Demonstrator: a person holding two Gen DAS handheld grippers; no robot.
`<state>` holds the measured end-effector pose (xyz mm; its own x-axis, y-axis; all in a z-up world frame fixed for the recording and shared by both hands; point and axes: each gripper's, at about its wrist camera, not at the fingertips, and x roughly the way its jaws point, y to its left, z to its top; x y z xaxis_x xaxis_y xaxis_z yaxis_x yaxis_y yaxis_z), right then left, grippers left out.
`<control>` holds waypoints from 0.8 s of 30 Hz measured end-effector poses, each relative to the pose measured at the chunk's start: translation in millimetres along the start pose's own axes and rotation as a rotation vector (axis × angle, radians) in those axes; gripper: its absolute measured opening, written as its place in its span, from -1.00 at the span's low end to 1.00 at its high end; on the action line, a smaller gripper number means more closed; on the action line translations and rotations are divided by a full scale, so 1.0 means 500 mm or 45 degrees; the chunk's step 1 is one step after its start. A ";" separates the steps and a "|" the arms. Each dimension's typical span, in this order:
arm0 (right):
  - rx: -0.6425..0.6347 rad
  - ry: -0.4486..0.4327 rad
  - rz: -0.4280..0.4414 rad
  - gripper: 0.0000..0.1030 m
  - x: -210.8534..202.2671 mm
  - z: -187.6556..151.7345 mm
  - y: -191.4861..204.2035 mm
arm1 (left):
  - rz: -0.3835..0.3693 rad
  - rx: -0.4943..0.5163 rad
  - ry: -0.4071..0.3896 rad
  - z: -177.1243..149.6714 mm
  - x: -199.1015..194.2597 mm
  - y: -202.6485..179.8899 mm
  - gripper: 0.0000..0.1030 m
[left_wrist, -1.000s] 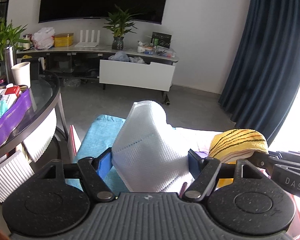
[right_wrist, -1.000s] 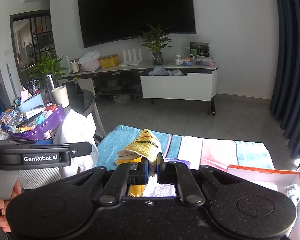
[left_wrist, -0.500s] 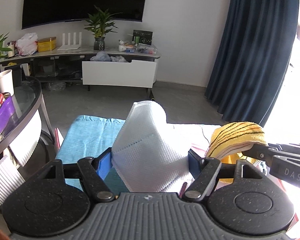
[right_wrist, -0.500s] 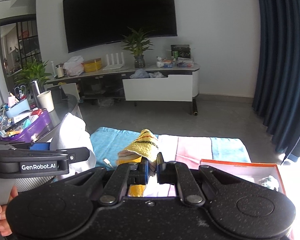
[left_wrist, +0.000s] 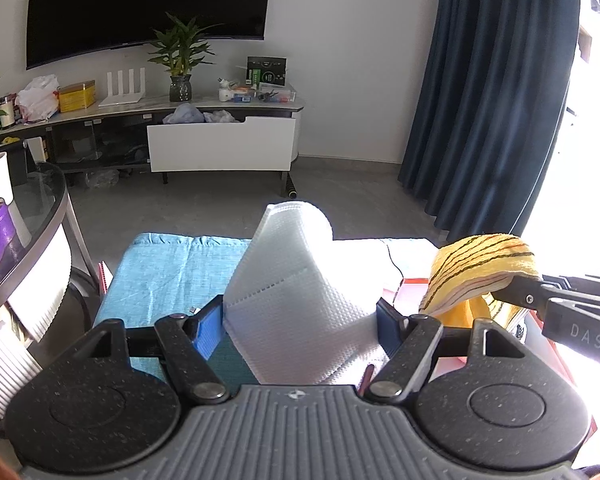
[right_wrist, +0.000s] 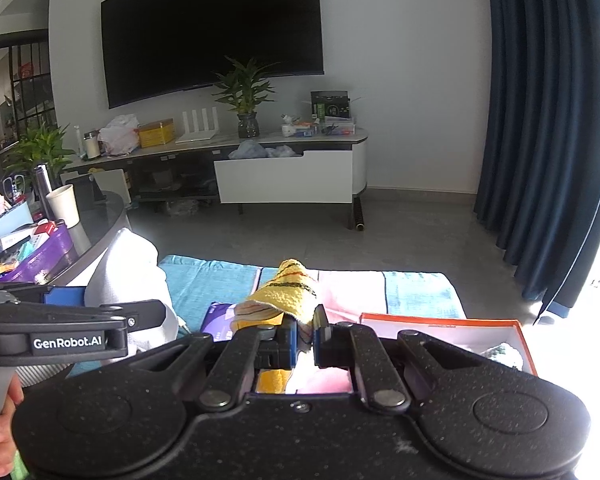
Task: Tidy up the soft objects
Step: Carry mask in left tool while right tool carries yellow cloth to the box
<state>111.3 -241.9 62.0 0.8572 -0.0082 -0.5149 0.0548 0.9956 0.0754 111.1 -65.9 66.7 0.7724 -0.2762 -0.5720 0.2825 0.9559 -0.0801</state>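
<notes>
Box (right_wrist: 440, 322) holds pale bundle (right_wrist: 504, 354)

Low surface covered by a striped towel (right_wrist: 220, 280): teal band at left, pink in the middle, pale blue at right. On it: purple packet (right_wrist: 216, 320) near the teal band, open orange-rimmed box (right_wrist: 440, 322) at the right end. Grey floor (right_wrist: 400, 236) beyond. Round glass desk (left_wrist: 40, 216) at left carries a purple tray (right_wrist: 40, 256) and white cup (right_wrist: 64, 204).
</notes>
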 end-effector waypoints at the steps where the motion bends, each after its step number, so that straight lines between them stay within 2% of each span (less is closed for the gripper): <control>1: 0.000 -0.001 -0.007 -0.83 -0.001 -0.001 -0.003 | -0.001 0.004 0.000 0.000 0.001 -0.002 0.48; 24: 0.059 0.001 -0.108 -0.83 -0.029 -0.022 -0.079 | -0.078 0.095 0.025 -0.015 0.016 -0.081 0.48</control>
<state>91.0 -280.2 57.2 0.8482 -0.0922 -0.5216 0.1508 0.9860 0.0710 101.7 -106.1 59.2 0.7414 -0.3314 -0.5835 0.3711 0.9270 -0.0550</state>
